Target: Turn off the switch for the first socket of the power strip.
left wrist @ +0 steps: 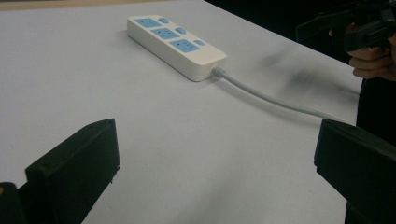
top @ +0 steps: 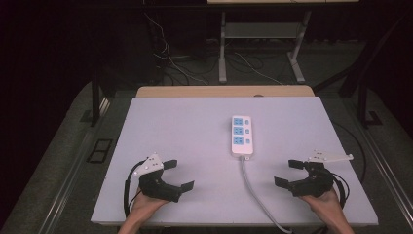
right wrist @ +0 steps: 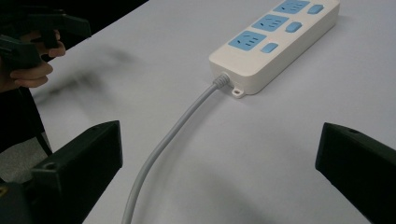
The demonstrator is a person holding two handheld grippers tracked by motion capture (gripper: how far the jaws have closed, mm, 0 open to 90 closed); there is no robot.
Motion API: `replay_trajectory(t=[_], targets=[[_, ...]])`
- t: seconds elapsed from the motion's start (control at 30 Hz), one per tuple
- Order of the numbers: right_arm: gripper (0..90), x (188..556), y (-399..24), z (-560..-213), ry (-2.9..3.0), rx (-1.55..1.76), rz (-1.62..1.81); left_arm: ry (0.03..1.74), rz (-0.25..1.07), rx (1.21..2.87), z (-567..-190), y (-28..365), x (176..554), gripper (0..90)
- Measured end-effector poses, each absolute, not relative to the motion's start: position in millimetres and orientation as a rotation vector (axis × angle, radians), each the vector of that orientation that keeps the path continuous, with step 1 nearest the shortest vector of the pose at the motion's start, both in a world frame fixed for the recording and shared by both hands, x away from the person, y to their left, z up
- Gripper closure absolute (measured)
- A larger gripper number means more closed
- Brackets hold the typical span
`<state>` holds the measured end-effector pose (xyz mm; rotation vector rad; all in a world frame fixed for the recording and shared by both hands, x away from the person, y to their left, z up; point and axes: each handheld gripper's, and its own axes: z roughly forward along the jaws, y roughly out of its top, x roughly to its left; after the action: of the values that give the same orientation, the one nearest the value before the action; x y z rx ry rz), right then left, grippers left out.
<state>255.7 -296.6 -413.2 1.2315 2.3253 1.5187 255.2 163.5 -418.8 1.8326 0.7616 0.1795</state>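
The left claw (top: 178, 174) rests low on the white counter (top: 185, 126), jaws spread wide and gripping nothing. At center lies a white power strip (top: 242, 135) with three blue sockets, its grey cord (top: 255, 192) trailing off the near edge. The right claw (top: 289, 172) sits opposite, likewise released and empty, well apart from the strip. A likely hazard: a claw snagging the loose cord on approach could drag the strip askew before either gets a firm hold.
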Motion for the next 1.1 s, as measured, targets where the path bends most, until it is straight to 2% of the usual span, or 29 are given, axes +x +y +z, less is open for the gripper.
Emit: replay_trajectory(t=[1.1], targets=[[0.5,258.8,-296.1,-409.1,2.387,1.25,1.449,0.806,0.169,1.801,-420.3,171.8,257.2,0.0]])
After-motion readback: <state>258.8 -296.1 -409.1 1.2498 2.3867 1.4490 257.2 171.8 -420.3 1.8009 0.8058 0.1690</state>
